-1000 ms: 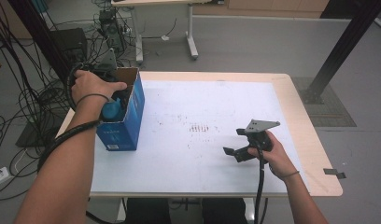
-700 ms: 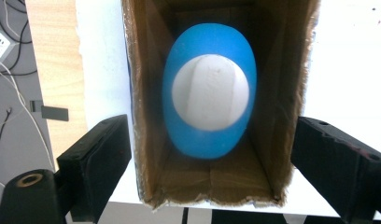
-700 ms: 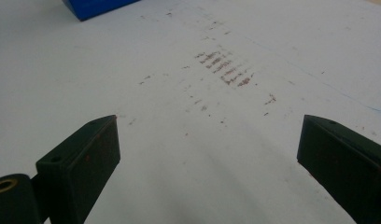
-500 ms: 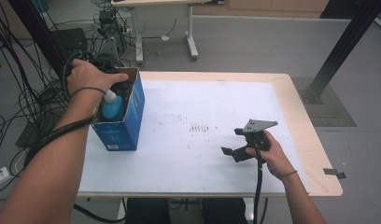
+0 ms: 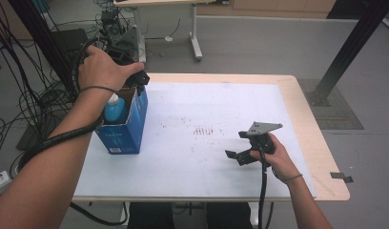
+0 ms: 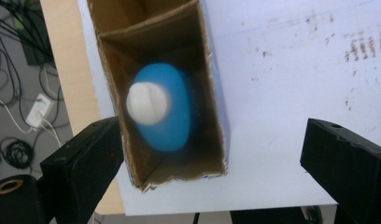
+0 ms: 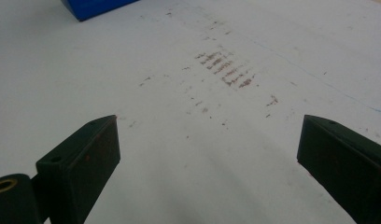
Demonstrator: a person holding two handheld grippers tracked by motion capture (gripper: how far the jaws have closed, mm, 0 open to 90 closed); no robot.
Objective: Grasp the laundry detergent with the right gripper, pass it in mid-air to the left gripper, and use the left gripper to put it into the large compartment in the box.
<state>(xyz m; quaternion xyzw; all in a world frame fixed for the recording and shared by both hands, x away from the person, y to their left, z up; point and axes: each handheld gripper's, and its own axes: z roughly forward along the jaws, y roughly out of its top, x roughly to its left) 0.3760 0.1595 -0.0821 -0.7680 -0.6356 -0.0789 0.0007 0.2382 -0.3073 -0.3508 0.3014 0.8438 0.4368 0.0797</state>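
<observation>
The right gripper (image 7: 212, 163) has its two black jaws wide apart at the lower left and lower right of the frame, nothing between them. Beyond lies the white table (image 7: 132, 70), smudged with brownish marks (image 7: 226, 70) at upper centre. A blue corner, probably a box (image 7: 95, 7), sits at upper left

A white sheet (image 5: 221, 157) covers most of the wooden table (image 5: 321, 157), and a patch of brownish scuff marks (image 5: 206, 130) sits near its middle; the same marks (image 7: 226, 70) show in the right gripper view. Black cables (image 5: 21, 95) lie tangled on the grey floor (image 5: 259, 47) at the left. Another table's white leg (image 5: 196, 33) stands farther back. A black post (image 5: 354, 43) slants down at the right.
</observation>
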